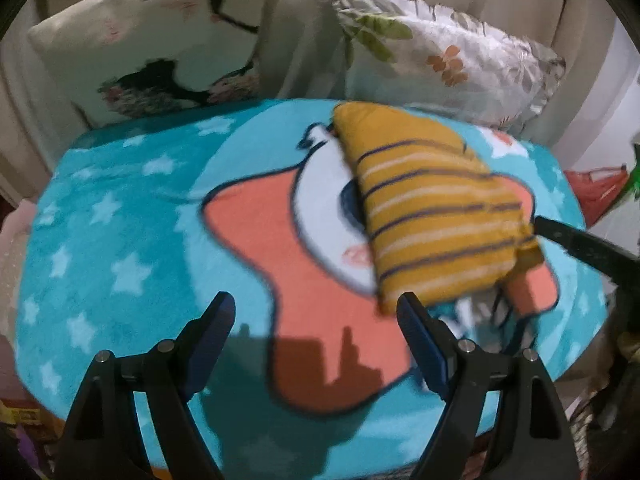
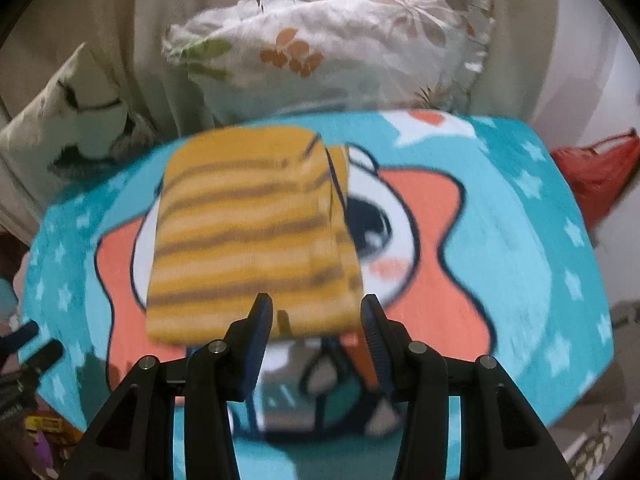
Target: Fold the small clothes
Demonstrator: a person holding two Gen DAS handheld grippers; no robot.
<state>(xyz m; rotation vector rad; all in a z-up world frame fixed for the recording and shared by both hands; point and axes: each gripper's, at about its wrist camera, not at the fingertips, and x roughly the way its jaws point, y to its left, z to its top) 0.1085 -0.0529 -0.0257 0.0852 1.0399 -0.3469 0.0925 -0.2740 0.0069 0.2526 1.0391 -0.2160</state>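
step: finishing fold | striped yellow garment (image 2: pixel 252 232) mid-blanket (image 1: pixel 120 240) | left gripper (image 1: pixel 316 320) apart, empty | right gripper (image 2: pixel 316 320) apart, straddling near hem | advice: press flat, square edges

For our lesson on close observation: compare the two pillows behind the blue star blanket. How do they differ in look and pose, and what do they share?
1. The left pillow bears dark branch-like markings; the floral pillow has orange flowers and green leaves.
2. The left pillow's fabric looks smooth and matte; the floral pillow looks crinkled and shiny, with a ruffled edge.

Both are pale and stand propped against the beige curtain, behind the blanket.
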